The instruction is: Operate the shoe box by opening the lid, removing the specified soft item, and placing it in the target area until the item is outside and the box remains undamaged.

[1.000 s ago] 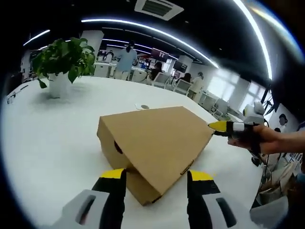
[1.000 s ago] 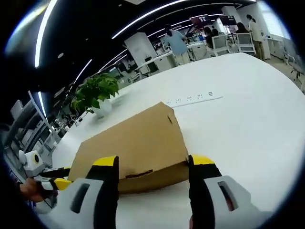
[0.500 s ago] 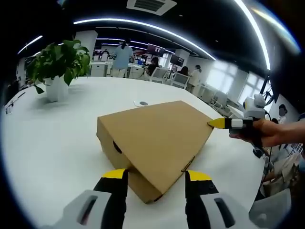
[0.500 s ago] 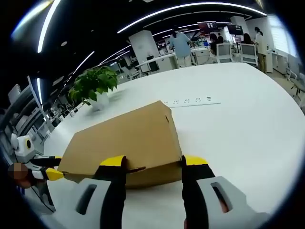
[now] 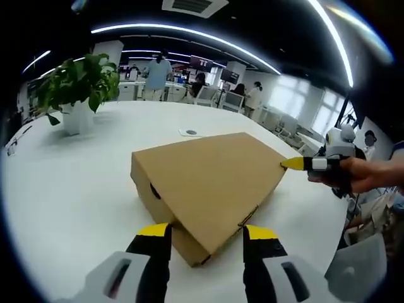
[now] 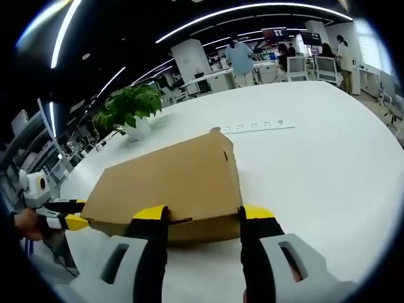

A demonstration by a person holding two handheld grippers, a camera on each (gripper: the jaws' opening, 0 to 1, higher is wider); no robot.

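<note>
Left gripper (image 5: pixel 203 233) and right gripper (image 6: pixel 202 218): black jaws, yellow tips, light grey slotted housings at frame bottom.

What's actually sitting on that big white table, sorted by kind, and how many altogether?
Cardboard shoe box: 1
Potted plant: 1
Small flat round thing behind the box, too small to tell what it is: 1
Total: 3
</note>
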